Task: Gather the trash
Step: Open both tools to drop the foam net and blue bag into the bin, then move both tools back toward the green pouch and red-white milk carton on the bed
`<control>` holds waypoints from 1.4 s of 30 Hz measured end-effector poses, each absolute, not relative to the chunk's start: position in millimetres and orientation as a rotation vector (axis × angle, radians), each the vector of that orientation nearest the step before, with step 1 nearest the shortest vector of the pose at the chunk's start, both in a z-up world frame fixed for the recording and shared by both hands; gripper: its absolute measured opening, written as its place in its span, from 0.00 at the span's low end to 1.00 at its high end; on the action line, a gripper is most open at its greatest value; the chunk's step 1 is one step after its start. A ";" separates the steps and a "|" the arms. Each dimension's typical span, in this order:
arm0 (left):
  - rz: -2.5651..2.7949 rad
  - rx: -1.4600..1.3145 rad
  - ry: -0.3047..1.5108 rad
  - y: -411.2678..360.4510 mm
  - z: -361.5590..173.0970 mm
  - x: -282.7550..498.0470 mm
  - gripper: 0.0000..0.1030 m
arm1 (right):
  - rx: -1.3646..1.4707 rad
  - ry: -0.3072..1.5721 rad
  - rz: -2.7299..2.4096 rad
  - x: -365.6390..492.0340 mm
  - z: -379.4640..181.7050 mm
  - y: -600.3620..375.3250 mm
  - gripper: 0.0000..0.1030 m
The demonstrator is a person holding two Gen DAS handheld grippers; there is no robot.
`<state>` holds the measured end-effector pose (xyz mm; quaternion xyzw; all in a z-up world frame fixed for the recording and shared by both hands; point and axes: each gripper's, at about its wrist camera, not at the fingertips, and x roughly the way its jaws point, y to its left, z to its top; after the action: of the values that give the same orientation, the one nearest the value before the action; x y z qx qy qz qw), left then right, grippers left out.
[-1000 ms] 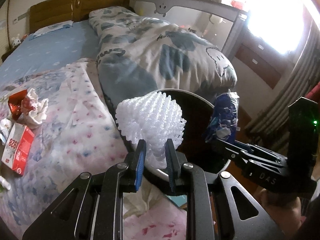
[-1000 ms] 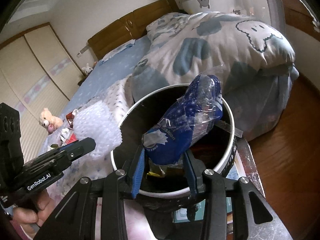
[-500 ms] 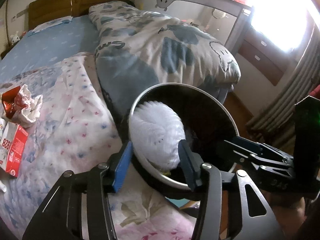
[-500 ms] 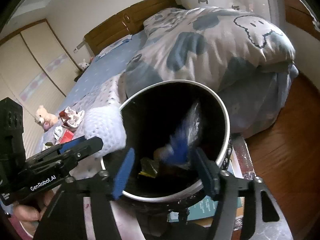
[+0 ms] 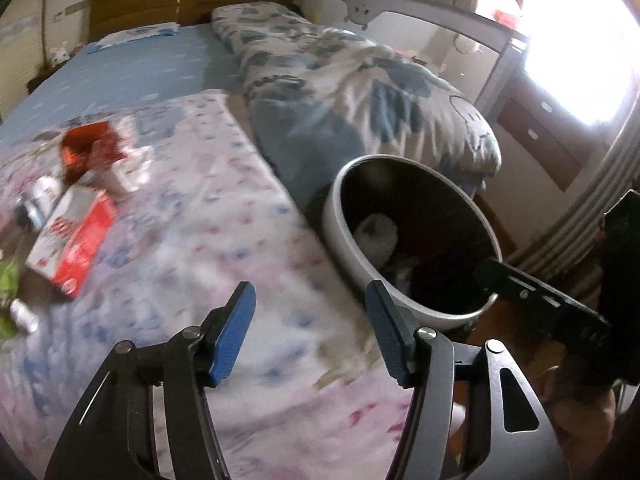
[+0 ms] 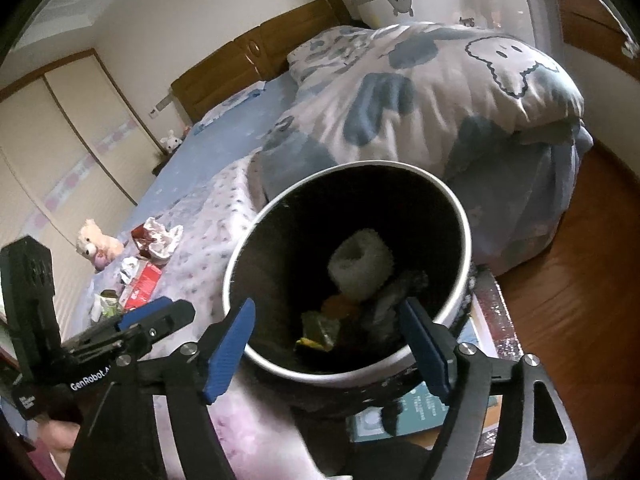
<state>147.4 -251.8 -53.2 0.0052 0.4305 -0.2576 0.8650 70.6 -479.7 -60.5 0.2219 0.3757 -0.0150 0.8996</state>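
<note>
Bin (image 6: 466, 240) stands at the bed's (image 5: 168, 64) edge, white rim up, dark inside; white foam net (image 6: 362, 266) lies in it among other scraps. Right gripper (image 6: 330, 346) hangs over the near rim — jaws just opened, wide, nothing between. Left gripper (image 5: 310, 334) over the floral sheet beside the bin, jaws likewise just opened, empty. Red carton (image 5: 72, 244) and crumpled wrapper (image 5: 96, 152) lie well apart on the bed.

Both wrist views look steeply down, close over bed (image 5: 168, 216) edge; share bin (image 6: 466, 240).
</note>
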 end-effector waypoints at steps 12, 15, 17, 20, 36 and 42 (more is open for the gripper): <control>-0.401 -0.066 0.897 -167.9 -60.7 138.3 0.58 | 0.437 0.766 0.055 79.5 -55.3 -419.3 0.83; -0.362 -0.088 0.896 -147.1 -62.1 139.0 0.58 | 0.435 0.765 0.085 83.7 -54.7 -402.2 0.83; -0.337 -0.108 0.897 -132.5 -63.0 139.3 0.58 | 0.430 0.765 0.098 85.9 -55.1 -391.8 0.83; -0.308 -0.132 0.896 -113.2 -64.0 138.3 0.58 | 0.424 0.776 0.124 91.4 -56.6 -373.0 0.83; -0.172 -0.234 0.898 -34.3 -70.4 137.4 0.58 | 0.385 0.805 0.229 115.4 -61.4 -299.4 0.83; -0.141 -0.265 0.905 -12.7 -71.7 140.8 0.58 | 0.375 0.820 0.252 125.1 -65.7 -279.9 0.83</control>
<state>140.8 -12.7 -71.7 -0.1275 0.4354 -0.0676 0.8886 125.1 -279.9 -65.7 0.1808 0.3950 0.1213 0.8925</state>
